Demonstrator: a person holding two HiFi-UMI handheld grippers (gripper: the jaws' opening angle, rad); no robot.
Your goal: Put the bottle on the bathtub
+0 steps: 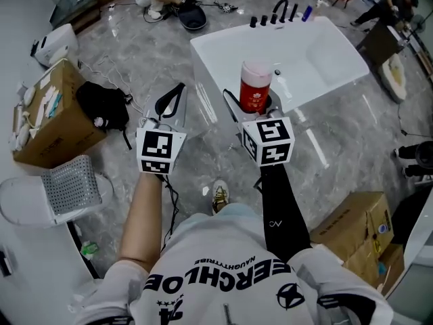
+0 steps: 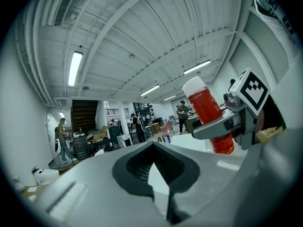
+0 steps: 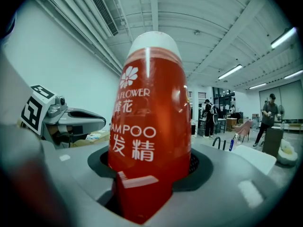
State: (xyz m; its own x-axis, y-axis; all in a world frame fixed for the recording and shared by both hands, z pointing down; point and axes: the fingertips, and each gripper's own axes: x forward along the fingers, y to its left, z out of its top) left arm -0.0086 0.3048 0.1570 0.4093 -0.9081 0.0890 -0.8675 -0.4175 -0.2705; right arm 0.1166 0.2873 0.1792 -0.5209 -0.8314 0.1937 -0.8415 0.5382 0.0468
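A red shampoo bottle [image 1: 256, 87] with a white cap stands upright between the jaws of my right gripper [image 1: 254, 104], which is shut on its lower body. The bottle hangs over the near rim of the white bathtub [image 1: 223, 46]. In the right gripper view the bottle [image 3: 149, 126] fills the middle, clamped at the right gripper [image 3: 147, 183]. My left gripper [image 1: 177, 91] hovers over the floor left of the tub, jaws together, holding nothing. From the left gripper view the bottle [image 2: 208, 112] shows at the right, beyond the left gripper [image 2: 158, 174].
Black taps [image 1: 274, 15] stand at the tub's far end. A cardboard box [image 1: 51, 114], a black bag [image 1: 101, 107] and a white perforated basket [image 1: 67, 185] lie on the floor at left. More boxes [image 1: 355, 235] sit at the lower right. People are far off.
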